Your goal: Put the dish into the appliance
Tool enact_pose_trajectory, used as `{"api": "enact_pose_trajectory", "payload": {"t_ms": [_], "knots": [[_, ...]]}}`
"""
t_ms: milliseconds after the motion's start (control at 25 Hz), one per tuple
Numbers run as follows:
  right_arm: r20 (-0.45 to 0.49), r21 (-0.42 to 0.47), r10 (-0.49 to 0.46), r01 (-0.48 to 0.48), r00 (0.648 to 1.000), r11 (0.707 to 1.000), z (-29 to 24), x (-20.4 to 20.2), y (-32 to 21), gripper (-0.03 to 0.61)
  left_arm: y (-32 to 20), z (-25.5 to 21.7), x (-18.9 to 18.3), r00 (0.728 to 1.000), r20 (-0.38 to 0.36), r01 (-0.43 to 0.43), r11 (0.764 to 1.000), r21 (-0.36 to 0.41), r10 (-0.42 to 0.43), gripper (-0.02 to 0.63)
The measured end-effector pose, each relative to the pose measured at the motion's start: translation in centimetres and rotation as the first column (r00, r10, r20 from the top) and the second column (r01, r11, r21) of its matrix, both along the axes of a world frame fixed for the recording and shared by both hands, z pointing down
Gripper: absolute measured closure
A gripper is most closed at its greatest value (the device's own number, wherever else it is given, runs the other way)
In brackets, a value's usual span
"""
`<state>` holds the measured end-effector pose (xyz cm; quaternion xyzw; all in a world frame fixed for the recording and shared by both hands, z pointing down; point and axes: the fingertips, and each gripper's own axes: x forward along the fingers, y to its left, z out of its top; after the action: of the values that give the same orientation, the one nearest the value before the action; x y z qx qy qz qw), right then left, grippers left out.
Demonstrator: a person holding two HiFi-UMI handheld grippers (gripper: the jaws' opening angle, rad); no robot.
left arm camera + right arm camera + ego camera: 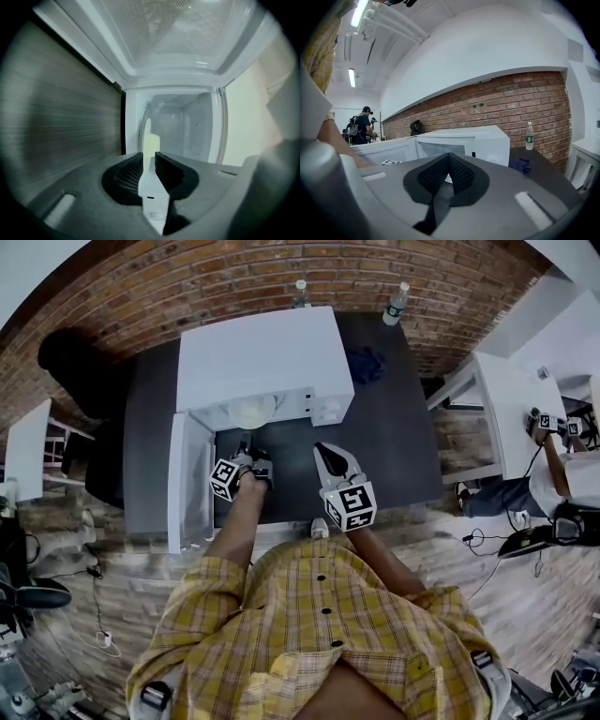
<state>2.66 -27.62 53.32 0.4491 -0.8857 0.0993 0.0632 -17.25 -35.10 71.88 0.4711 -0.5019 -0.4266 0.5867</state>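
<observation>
Standing at a dark table [394, 446] set against a brick wall [187, 287], facing a white microwave [262, 357] with its door [192, 474] swung wide to the left. Holding a pale dish [251, 412] in the left gripper [248, 454], clamped hard on the near rim. In the left gripper view, showing that dish edge-on as a thin cream sliver pinched between the two black pads. Reaching right up to the mouth of the microwave, with the dish's far part at the threshold of the white cavity; cannot tell whether resting on anything there. Looking straight into that cavity from the left gripper view, with the door's speckled window across the top and the table's dark grain at the left. Carrying the right gripper [323, 451] just to the right of the left one, in front of the microwave and above the table, pointed towards the wall. Clenched on nothing, pads pressed together in the right gripper view. Beyond, on the table: a blue cloth [366, 362] right of the microwave, a bottle [300, 292] behind it by the bricks, and a second bottle [397, 301] farther right. Wearing a yellow plaid shirt [319, 634].
</observation>
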Motion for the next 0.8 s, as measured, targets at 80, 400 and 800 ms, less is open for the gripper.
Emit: {"api": "enact_pose_trajectory", "payload": {"t_ms": [80, 400, 800], "knots": [[0.004, 0.003, 0.001, -0.001, 1.000, 1.000, 0.0, 0.1, 0.3, 0.578, 0.9, -0.3, -0.2, 1.000, -0.014, -0.001, 1.000, 0.011, 0.001, 0.534], [0.006, 0.010, 0.007, -0.007, 1.000, 1.000, 0.6, 0.1, 1.9, 0.578, 4.6, -2.8, 0.6, 0.996, 0.036, -0.087, 0.994, 0.062, 0.084, 0.592], [0.007, -0.003, 0.015, -0.015, 1.000, 1.000, 1.2, -0.6, 3.5, 0.578, 8.4, -6.2, 2.3, 0.975, 0.136, -0.193, 0.974, 0.121, 0.177, 0.614]]}}
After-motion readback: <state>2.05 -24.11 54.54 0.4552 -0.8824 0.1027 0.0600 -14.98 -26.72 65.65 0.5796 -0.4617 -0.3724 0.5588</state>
